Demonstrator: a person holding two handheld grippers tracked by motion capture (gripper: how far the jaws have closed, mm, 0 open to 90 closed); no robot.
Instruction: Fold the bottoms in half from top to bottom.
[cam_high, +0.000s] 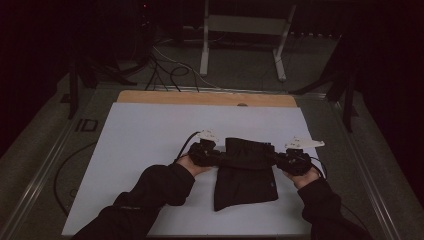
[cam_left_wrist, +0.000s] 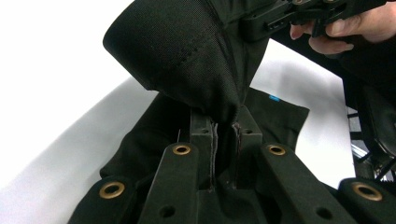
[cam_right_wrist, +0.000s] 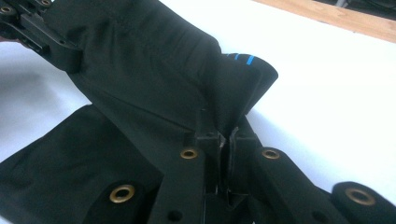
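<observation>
A black cloth garment (cam_high: 245, 172) lies on the white sheet (cam_high: 145, 145) in the high view, its far part lifted and folded toward the person. My left gripper (cam_high: 216, 159) is shut on the cloth's left edge, and my right gripper (cam_high: 276, 159) is shut on its right edge. In the left gripper view the black fabric (cam_left_wrist: 187, 60) bulges up out of the closed jaws of the left gripper (cam_left_wrist: 225, 130), with the other hand (cam_left_wrist: 345, 32) beyond. In the right gripper view the fabric (cam_right_wrist: 154, 84), with a small blue tag (cam_right_wrist: 243, 58), is pinched in the right gripper (cam_right_wrist: 224, 133).
The white sheet covers most of a wooden table (cam_high: 200, 97). Beyond its far edge, cables (cam_high: 170, 70) lie on the floor by a white metal frame (cam_high: 240, 30). Dark stands (cam_high: 75, 80) rise at both far corners.
</observation>
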